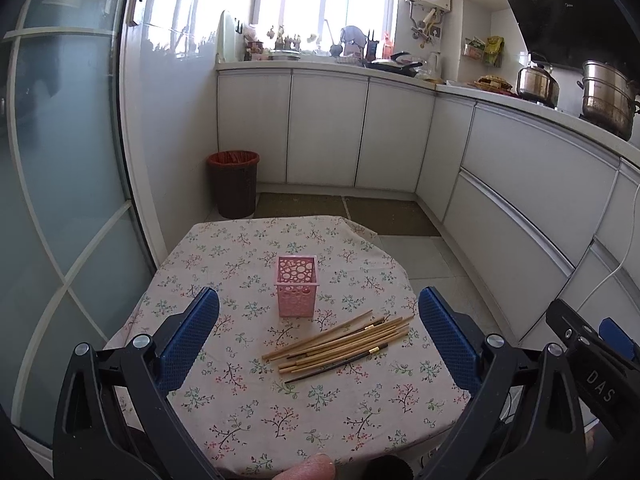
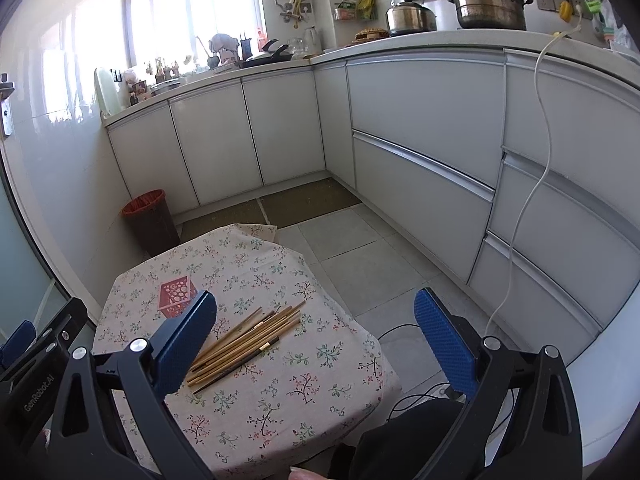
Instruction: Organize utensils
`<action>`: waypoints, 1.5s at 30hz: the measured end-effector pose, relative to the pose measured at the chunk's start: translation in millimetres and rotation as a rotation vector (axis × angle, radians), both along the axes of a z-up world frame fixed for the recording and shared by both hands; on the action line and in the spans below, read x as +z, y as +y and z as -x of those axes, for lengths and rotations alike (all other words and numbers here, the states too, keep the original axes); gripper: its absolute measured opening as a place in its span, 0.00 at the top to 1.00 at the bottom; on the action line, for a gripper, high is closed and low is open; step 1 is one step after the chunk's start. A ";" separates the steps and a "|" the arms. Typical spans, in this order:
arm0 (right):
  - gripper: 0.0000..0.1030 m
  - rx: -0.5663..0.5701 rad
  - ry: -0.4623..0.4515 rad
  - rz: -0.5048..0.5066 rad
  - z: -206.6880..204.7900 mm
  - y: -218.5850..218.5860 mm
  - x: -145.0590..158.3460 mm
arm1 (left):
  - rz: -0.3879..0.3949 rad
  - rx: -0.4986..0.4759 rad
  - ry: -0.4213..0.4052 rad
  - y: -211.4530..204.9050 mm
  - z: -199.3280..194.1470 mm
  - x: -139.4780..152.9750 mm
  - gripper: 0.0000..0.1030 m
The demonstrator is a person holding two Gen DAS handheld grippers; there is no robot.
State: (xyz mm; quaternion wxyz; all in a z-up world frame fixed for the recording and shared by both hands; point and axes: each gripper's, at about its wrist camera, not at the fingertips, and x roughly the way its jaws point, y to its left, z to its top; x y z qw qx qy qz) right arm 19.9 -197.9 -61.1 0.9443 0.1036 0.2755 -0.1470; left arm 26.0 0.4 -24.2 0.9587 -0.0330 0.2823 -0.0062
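Note:
A pink perforated holder [image 1: 297, 286] stands upright near the middle of the small table, which has a floral cloth [image 1: 248, 408]. Just in front and to its right lies a loose pile of several bamboo chopsticks [image 1: 340, 340], one of them dark. My left gripper [image 1: 318, 334] hovers above the table's near side, open and holding nothing. The right wrist view shows the same holder [image 2: 175, 294] partly behind my left blue finger, and the chopsticks [image 2: 246, 338] beside it. My right gripper [image 2: 316, 338] is open and holds nothing, to the right of the pile, over the table's right edge.
A dark bin with a red liner [image 1: 233, 184] stands on the floor beyond the table. White cabinets [image 1: 520, 184] run along the back and right. A white cable [image 2: 532, 184] hangs down the cabinet front. The right gripper's body [image 1: 592, 364] shows at the left view's right edge.

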 end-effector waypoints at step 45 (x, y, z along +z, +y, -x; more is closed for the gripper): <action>0.06 -0.098 0.521 -0.411 -158.3 -115.6 -217.1 | -0.224 -0.452 0.835 -113.3 -328.4 -267.1 0.85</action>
